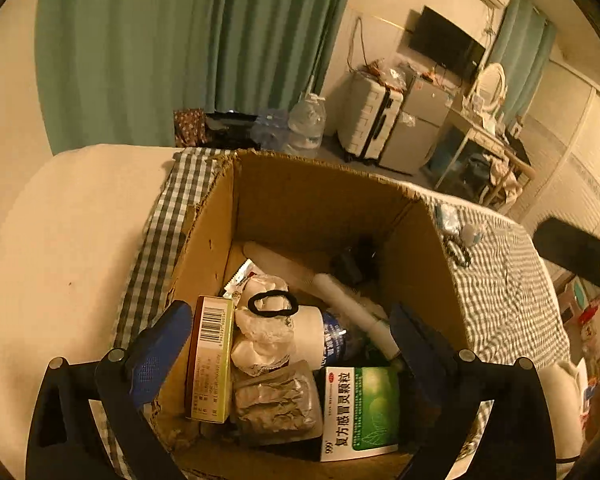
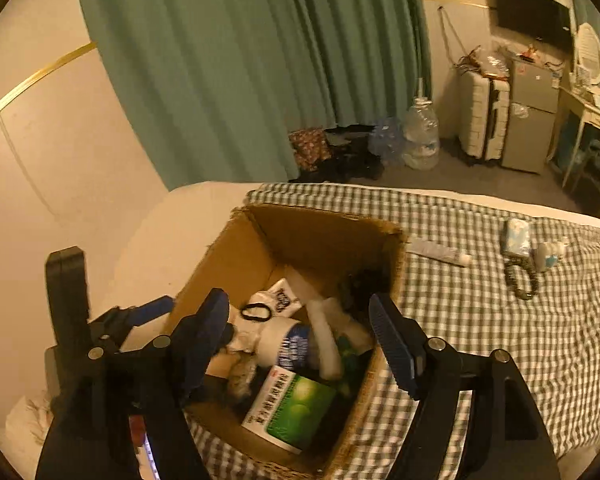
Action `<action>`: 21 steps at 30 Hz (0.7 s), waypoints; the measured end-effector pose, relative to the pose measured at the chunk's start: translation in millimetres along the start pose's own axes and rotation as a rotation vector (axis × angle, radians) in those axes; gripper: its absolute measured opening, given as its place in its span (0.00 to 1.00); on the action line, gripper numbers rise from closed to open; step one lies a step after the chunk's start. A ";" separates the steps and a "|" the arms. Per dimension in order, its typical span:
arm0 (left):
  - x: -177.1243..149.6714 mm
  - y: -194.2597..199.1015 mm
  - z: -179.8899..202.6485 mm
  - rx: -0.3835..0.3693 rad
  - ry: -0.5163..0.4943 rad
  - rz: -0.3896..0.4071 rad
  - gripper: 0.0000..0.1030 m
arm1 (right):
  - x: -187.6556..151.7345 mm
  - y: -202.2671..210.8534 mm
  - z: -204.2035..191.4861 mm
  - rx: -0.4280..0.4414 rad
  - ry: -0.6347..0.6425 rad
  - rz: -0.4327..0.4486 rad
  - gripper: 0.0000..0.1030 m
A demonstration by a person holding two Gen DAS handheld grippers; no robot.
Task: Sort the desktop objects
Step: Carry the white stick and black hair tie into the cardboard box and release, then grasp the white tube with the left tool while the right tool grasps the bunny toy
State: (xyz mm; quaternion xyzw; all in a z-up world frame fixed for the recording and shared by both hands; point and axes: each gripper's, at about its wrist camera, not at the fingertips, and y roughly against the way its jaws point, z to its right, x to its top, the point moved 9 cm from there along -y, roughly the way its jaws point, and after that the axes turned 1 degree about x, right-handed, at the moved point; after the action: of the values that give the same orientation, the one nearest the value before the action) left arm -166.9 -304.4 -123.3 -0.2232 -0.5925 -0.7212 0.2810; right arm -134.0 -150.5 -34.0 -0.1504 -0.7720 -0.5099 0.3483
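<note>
A cardboard box [image 1: 316, 200] stands open on a green checked cloth [image 1: 508, 280]. Inside lie a green and white medicine carton [image 1: 360, 412], a yellow carton with a barcode [image 1: 210, 360], a black hair tie [image 1: 272, 304], a white bottle with a blue label [image 1: 324, 336], a crumpled blister pack [image 1: 276, 400] and a long white tube [image 1: 320, 280]. My left gripper [image 1: 288, 344] hangs open over the box's near half, its pads touching nothing. In the right wrist view my right gripper [image 2: 300, 336] is also open above the box [image 2: 320, 248], holding nothing.
On the cloth to the right of the box lie a brush [image 2: 436, 254], a tissue pack [image 2: 516, 238], a bead bracelet [image 2: 520, 276] and a small white bottle [image 2: 548, 256]. Bare white mattress [image 1: 60, 260] lies left of the box. Curtains, water jugs and a suitcase stand beyond.
</note>
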 end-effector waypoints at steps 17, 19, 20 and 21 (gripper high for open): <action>-60.1 13.5 132.0 0.028 -0.095 -0.041 1.00 | -24.9 157.4 248.6 -0.171 -0.238 0.135 0.73; -62.2 6.8 154.4 0.026 -0.096 -0.043 1.00 | -36.9 169.4 282.4 -0.193 -0.261 0.139 0.73; -62.6 3.4 161.1 0.031 -0.095 -0.047 1.00 | -41.1 172.2 297.7 -0.210 -0.270 0.139 0.73; -62.8 -1.4 171.9 0.044 -0.088 -0.049 1.00 | -45.3 174.2 312.4 -0.227 -0.276 0.137 0.73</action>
State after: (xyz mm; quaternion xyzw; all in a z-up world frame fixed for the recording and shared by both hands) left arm -123.1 -126.8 -131.4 -0.2342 -0.6254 -0.7040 0.2417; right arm -119.6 209.5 -20.5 -0.3095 -0.7380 -0.5433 0.2538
